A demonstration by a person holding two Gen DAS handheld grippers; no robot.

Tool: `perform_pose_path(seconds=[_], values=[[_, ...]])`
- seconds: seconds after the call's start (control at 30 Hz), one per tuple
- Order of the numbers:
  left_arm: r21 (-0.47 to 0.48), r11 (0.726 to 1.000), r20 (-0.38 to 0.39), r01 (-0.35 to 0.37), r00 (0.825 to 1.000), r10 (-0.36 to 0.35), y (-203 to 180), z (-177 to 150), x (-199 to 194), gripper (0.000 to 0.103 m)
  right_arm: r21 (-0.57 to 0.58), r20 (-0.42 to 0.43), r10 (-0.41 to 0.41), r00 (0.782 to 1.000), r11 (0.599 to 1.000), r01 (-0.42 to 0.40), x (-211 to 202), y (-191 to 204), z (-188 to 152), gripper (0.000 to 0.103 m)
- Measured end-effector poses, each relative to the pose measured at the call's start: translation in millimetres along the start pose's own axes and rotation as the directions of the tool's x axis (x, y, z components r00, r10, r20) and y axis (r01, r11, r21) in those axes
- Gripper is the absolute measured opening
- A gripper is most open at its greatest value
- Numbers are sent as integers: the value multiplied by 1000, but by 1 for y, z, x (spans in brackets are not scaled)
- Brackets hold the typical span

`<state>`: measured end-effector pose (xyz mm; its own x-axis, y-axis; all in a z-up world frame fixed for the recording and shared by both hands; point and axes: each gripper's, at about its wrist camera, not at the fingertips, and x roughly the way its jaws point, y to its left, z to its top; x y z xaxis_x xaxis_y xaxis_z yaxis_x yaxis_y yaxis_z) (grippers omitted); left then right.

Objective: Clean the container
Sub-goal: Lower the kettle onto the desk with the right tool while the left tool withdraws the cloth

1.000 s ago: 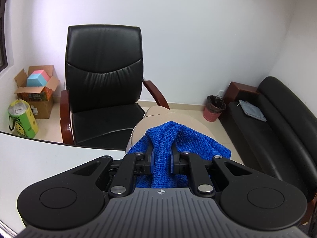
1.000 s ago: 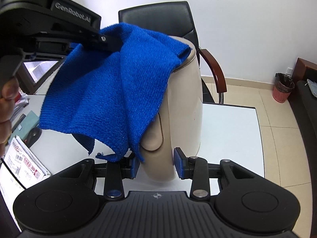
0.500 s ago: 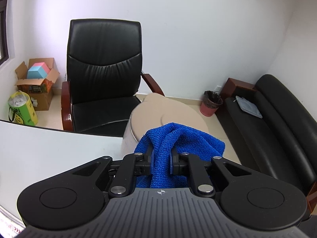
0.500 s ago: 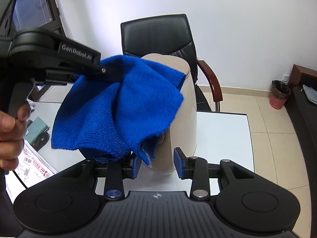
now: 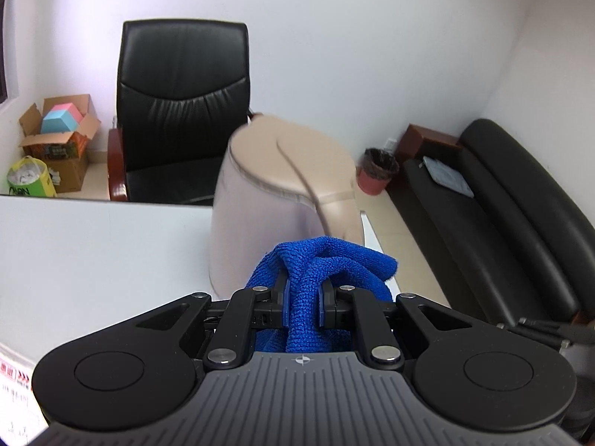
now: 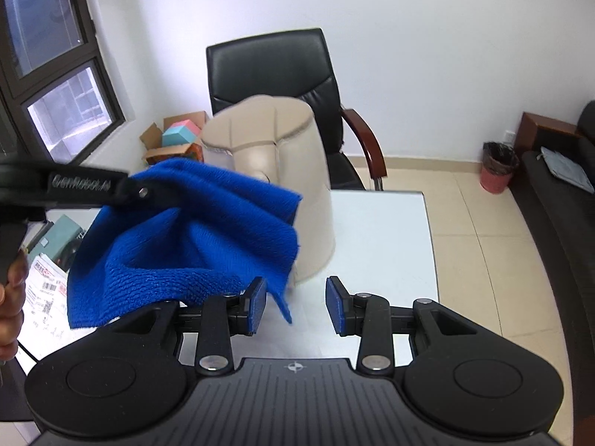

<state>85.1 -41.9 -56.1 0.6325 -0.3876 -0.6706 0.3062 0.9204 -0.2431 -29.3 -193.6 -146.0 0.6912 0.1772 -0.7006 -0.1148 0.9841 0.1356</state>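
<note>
A black chair (image 6: 275, 70) stood behind the white table (image 6: 379, 230), with a cardboard box (image 5: 59, 137) and a yellow bag (image 5: 28, 178) on the floor by the wall, a red bin (image 6: 496, 171) near a black sofa (image 5: 520, 200), and papers (image 6: 44, 282) at the table's left edge. The beige container (image 6: 293, 171), a lidded kettle-like vessel, stood on the table ahead of both tools. The left gripper (image 5: 302, 303) was clamped on a blue cloth (image 5: 323, 264), which bunched up between its pads and hung just in front of the container's lower side; in the right wrist view the cloth (image 6: 186, 238) draped across the container's left flank and covered part of it. The right gripper (image 6: 295, 304) stood wide apart and held nothing, the container's base just beyond its fingertips and a corner of cloth dangling by its left pad. Whether the cloth actually touched the container could not be told. The container was motion-blurred in both views, so its handle and lid seam were hard to make out. The hand (image 6: 11, 290) on the left tool was cut off at the frame edge.
</note>
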Motion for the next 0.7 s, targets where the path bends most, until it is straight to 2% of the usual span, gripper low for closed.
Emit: perform_pose_path(seconds=[0.27, 0.7], values=[[43, 999, -87, -5, 996, 9, -7, -43, 11, 15, 34, -36, -30, 999, 999, 31, -1, -15, -20, 38], [74, 997, -234, -30, 971, 46, 3, -108, 32, 15, 78, -48, -40, 998, 996, 43, -7, -21, -36, 38]])
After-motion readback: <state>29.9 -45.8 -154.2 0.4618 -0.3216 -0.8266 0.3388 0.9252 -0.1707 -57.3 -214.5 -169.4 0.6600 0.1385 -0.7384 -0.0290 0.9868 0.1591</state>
